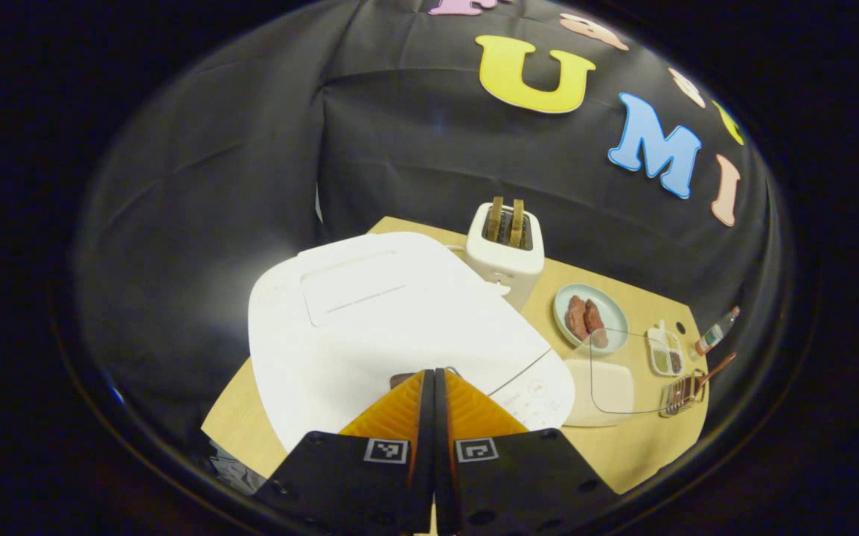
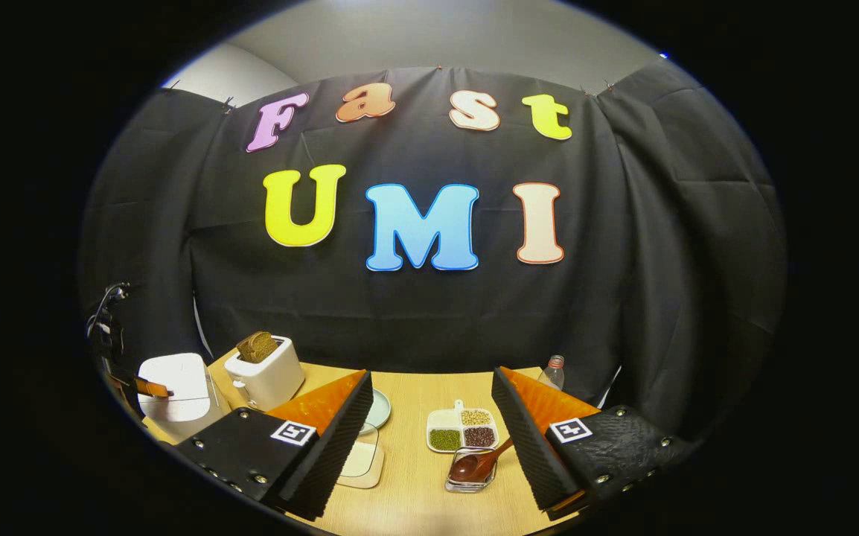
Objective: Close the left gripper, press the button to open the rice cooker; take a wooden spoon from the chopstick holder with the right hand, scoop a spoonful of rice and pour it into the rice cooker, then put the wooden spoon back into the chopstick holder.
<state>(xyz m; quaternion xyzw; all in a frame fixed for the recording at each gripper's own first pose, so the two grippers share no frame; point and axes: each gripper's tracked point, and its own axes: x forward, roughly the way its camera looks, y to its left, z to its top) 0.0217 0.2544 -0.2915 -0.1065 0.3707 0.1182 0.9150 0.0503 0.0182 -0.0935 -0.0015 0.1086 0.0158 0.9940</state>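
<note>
Left gripper (image 1: 433, 380) closed, ribbed fingers (image 1: 400, 409) pressed flat together, tips poised at the front edge of the rice cooker (image 1: 370, 313), right by its dark button (image 1: 402, 379); contact not discernible. Cooker smooth, glossy white, rounded lid shut, faint printed control marks near its front, too small to read. Behind it a cream toaster (image 1: 505, 249) with two brown slices standing in the slots. Pale wooden table (image 1: 623, 439) beneath. To the side a pale round plate (image 1: 590, 316) with reddish-brown pieces, and a clear rounded-square lid over a cream tray (image 1: 612, 380).

Right gripper (image 2: 433, 439) wide open, holding nothing, ridged foam-like pads (image 2: 526, 439) facing each other. Between them, a white divided dish (image 2: 463, 430) with green, tan and dark red grains. Just in front, wooden spoon (image 2: 478, 464), dark glossy bowl resting in the small clear chopstick holder (image 2: 468, 480), handle slanting up. Clear bottle (image 2: 552, 372) at the table's far edge
</note>
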